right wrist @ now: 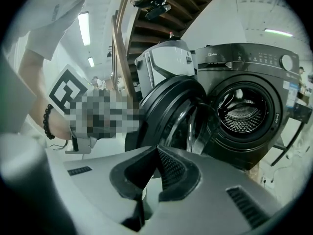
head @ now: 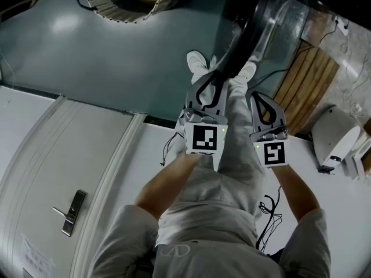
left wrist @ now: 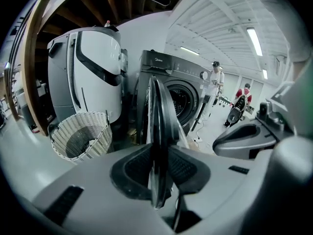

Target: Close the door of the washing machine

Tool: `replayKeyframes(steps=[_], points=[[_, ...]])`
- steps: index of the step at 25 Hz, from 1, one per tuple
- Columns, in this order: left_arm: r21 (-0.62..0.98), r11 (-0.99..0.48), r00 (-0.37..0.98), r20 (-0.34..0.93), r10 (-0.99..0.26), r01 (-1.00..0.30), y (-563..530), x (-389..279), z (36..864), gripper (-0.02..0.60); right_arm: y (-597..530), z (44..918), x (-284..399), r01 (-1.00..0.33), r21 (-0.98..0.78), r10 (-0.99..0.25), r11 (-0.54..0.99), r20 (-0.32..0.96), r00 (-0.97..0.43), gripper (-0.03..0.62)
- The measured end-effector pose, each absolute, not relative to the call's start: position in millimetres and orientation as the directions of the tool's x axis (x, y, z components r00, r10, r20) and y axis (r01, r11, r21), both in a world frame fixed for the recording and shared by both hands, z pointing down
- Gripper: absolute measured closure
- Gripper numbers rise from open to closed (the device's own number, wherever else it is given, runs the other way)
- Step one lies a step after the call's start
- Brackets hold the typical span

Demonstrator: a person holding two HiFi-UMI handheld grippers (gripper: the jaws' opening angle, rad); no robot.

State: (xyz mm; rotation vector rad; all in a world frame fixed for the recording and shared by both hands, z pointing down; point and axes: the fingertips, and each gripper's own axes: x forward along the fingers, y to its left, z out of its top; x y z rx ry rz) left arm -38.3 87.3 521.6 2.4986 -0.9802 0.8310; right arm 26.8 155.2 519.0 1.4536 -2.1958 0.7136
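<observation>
The dark washing machine [right wrist: 254,62] stands with its drum [right wrist: 247,109] showing and its round door [right wrist: 168,111] swung out to the left. In the left gripper view the door [left wrist: 159,111] is seen edge-on, and my left gripper [left wrist: 159,155] is shut on that edge, a pad on each side. From the head view the left gripper [head: 210,88] sits at the lower end of the dark door [head: 246,39]. My right gripper [right wrist: 157,151] is shut with nothing in it, short of the door's glass. In the head view the right gripper [head: 264,103] hangs just right of the left one.
A woven laundry basket [left wrist: 80,138] stands on the floor left of the machine, beside a tall white appliance [left wrist: 93,72]. Wooden boards [head: 307,80] and a white device [head: 336,138] lie to the right. Two people [left wrist: 216,77] stand far behind. A white door with a handle [head: 69,213] is at my left.
</observation>
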Motion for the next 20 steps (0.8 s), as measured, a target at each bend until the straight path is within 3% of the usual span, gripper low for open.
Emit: replayKeyframes(steps=[10, 20], points=[[0.171, -0.637, 0.562, 0.671, -0.483, -0.751, 112, -1, 524, 0.491, 192, 539, 56, -0.914, -0.131, -0.669, 0.384, 0.643, -0.373, 0.583], [0.225, -0.619, 0.567, 0.7, -0.435, -0.752, 131, 48, 531, 0.472, 222, 555, 77, -0.929, -0.163, -0.676, 0.332, 0.646, -0.355, 0.58]])
